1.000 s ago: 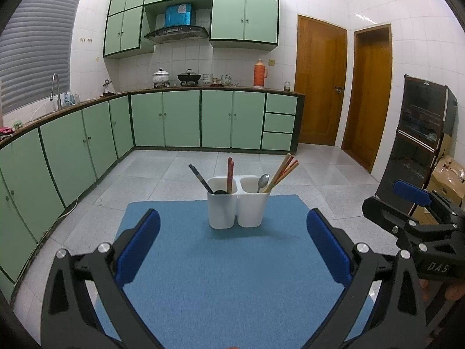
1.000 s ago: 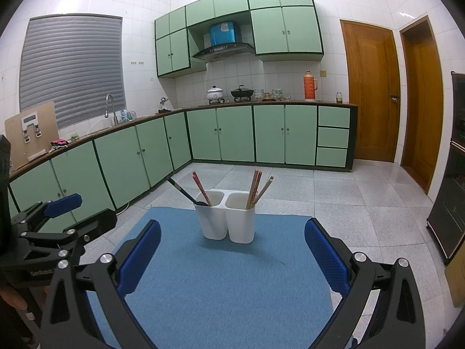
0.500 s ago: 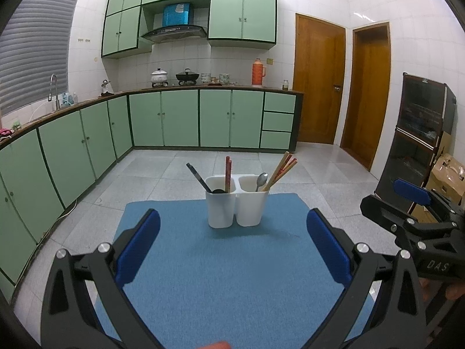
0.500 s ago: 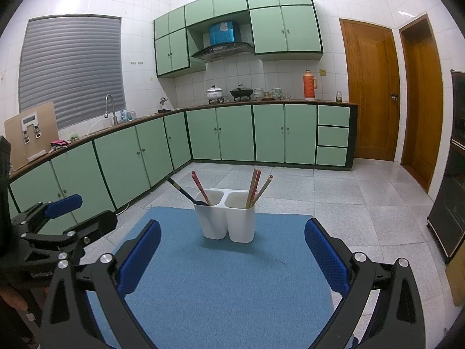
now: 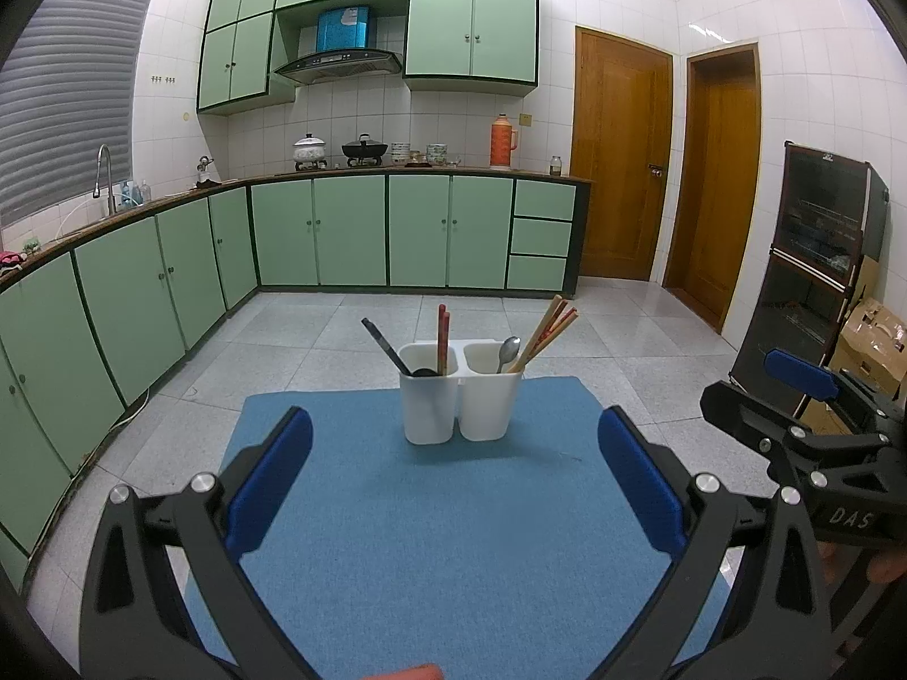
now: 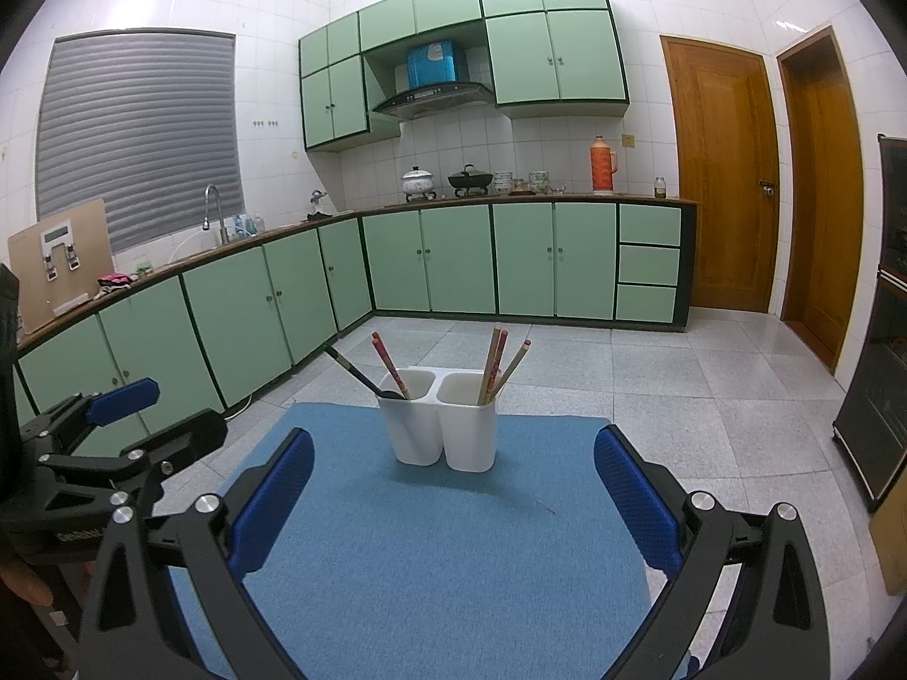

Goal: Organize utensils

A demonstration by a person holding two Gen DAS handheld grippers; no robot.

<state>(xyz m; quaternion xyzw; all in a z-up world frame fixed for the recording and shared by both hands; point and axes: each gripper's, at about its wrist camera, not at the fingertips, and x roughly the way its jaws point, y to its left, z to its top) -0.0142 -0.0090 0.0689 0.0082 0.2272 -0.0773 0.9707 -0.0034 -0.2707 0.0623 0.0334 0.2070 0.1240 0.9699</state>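
Green cupboards and white tiles ring the kitchen in the left wrist view, and a blue mat (image 5: 442, 515) covers the desk in the foreground; on its far half stands a white two-cup holder (image 5: 460, 392), upright and well ahead of the left tongs (image 5: 453, 487), whose blue pads are spread wide with nothing between them; a black ladle (image 5: 391, 348) and a red pair of chopsticks (image 5: 442, 337) lean in the left cup, a metal spoon (image 5: 507, 352) and wooden chopsticks (image 5: 545, 331) in the right, so like seems only partly gathered with like; the right tongs (image 5: 805, 396) show at the right edge, off the mat, and this view does not tell how they stand.

Right wrist view: same kitchen, seen from further right; the right tongs (image 6: 453, 501) are likewise released and empty, aimed at the holder (image 6: 437, 420), which sits near the mat's (image 6: 442, 555) far edge, probably kept central so either side can reach it; the ladle (image 6: 354, 371) and red chopsticks (image 6: 388, 364) tilt left, the wooden chopsticks (image 6: 499, 362) right; the spoon is hidden here; the left tongs (image 6: 122, 402) hang at the left, beside the mat; nothing lies loose on the mat, so I judge the sorting either nearly finished or awaiting a regrouping.
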